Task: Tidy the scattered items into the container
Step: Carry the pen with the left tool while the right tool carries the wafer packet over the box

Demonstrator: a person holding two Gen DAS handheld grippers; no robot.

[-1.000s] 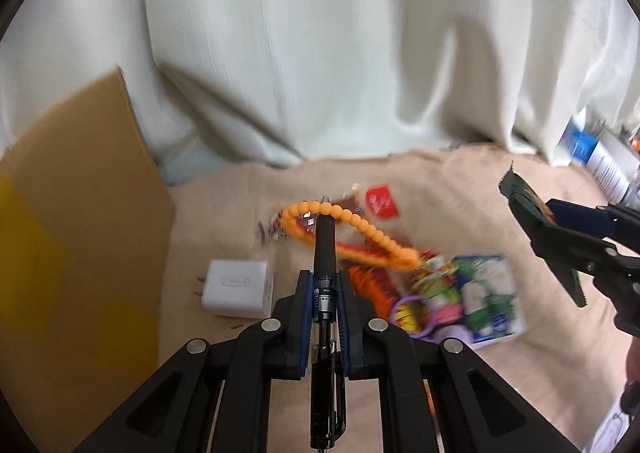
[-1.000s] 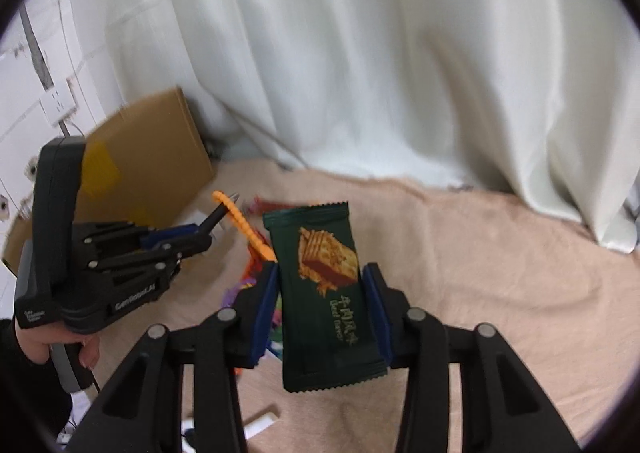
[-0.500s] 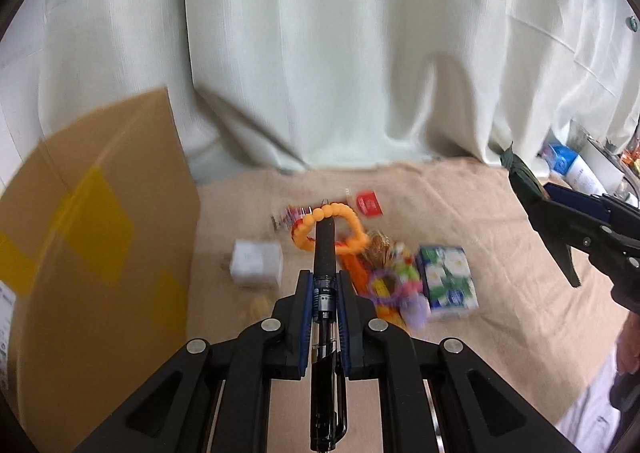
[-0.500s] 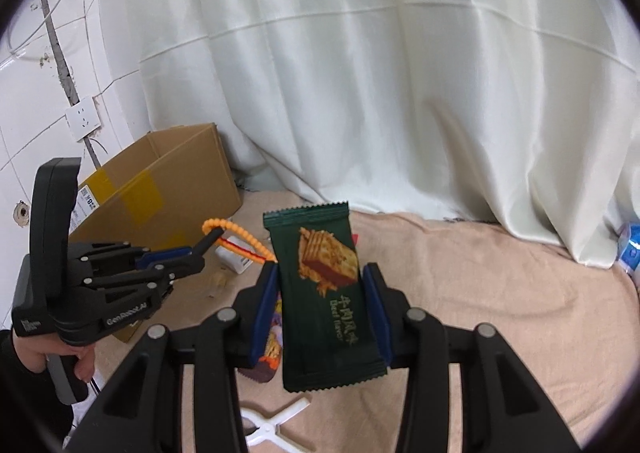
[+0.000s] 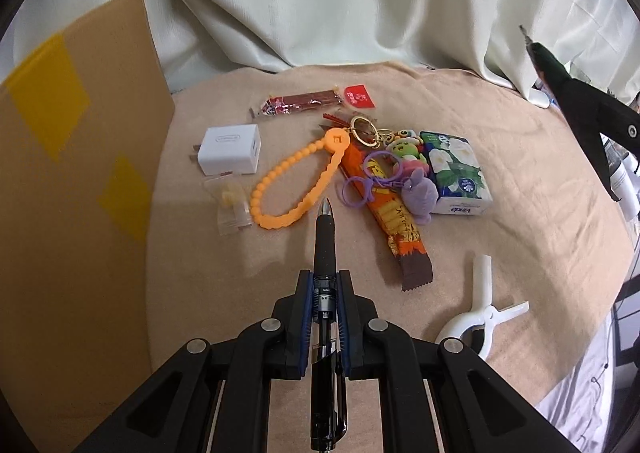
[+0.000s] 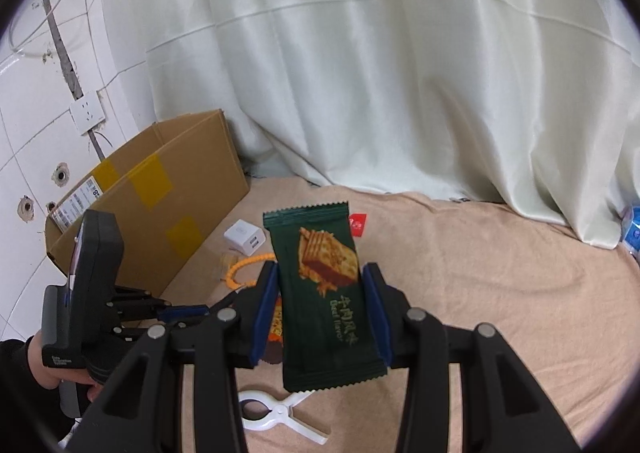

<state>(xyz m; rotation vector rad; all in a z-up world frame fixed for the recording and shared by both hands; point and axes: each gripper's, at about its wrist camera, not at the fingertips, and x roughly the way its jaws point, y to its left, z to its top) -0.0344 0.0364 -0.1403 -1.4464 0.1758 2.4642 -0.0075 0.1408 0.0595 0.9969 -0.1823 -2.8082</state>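
The left hand-held gripper is clamped on a black pen, which points forward over the beige cloth of the table. The right hand-held gripper pinches a dark green wafer packet upright between its pads, above the table and to the right of the cardboard box.

The box stands open at the left edge of the cloth and serves as the container. Right of it lie the remaining loose things: a white charger nearest the box, a small clear packet just beside the charger, an orange bead loop, a red snack stick, an orange candy bar, a purple plush keyring lying on that bar, a tissue pack and, farthest from the box, a white clamp.

Judging by this, both loads have yet to go in the box. The risks:

1. The 2 hand-held grippers heading for the same opening could collide at the box rim.
2. The pen is held near its middle, so a knock on the box wall could pivot it and let it slide out.
3. The slick, flat packet could slip or fall short onto the cloth if released before clearing the wall.
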